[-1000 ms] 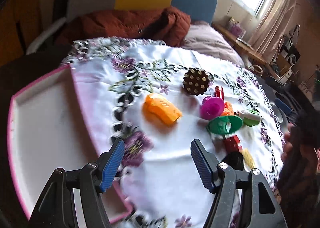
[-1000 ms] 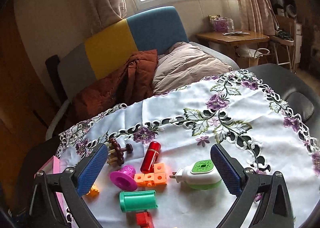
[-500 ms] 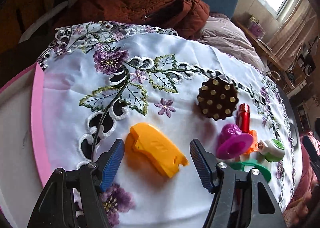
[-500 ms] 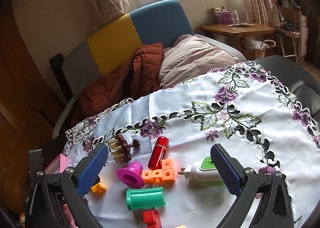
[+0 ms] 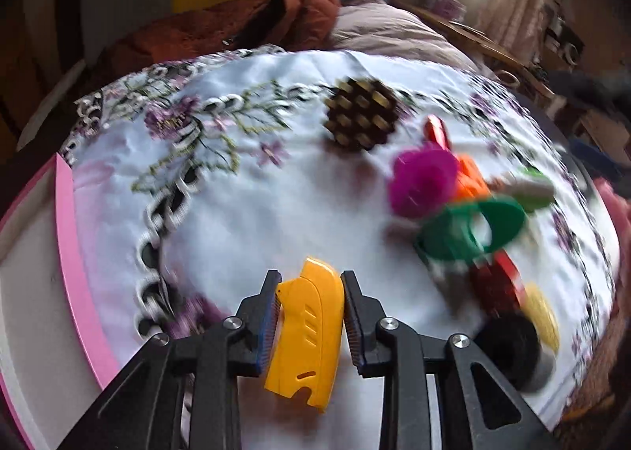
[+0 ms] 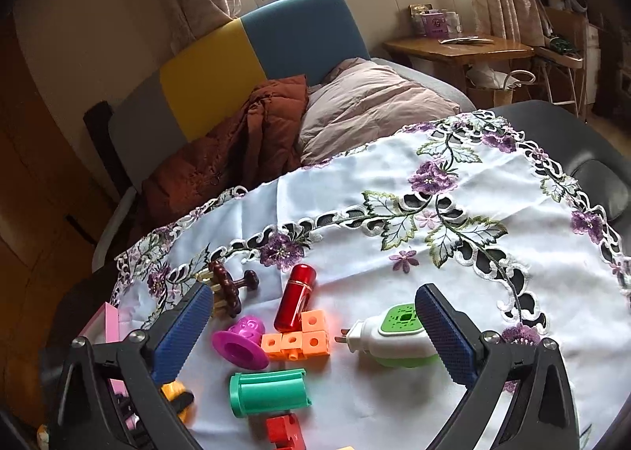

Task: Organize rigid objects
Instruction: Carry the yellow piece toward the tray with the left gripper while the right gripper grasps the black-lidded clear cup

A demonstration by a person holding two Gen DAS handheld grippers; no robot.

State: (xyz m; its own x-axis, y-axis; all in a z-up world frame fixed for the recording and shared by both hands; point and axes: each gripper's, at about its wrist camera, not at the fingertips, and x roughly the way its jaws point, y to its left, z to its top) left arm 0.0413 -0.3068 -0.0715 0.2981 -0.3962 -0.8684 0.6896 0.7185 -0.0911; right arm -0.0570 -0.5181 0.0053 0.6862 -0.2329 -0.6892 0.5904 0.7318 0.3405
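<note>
1. The left tongs (image 5: 309, 316) are clamped on the yellow plastic piece (image 5: 305, 335), both blue pads pressed against its sides; it sits just above the embroidered tablecloth (image 5: 256, 213), with the pink-rimmed tray (image 5: 75, 264) to its left.
2. The right tongs (image 6: 315, 335) stand wide apart and hold nothing, above the toy cluster.
3. Nearest the right tongs lie a red block (image 6: 286, 432) and, just beyond it, the green cylinder (image 6: 268, 391) on its side.
4. Beyond the green cylinder sit the magenta flanged piece (image 6: 240, 343), the orange cubes (image 6: 299, 339) and the white-and-green plug-in device (image 6: 394, 335); the red tube (image 6: 295, 298) touches the cubes.
5. Farther than the green cylinder and to its left lies the brown studded massager (image 6: 228, 288).
6. Past the tabletop's far edge sit a rust jacket (image 6: 244, 146) and a pale pillow (image 6: 374, 103).
</note>
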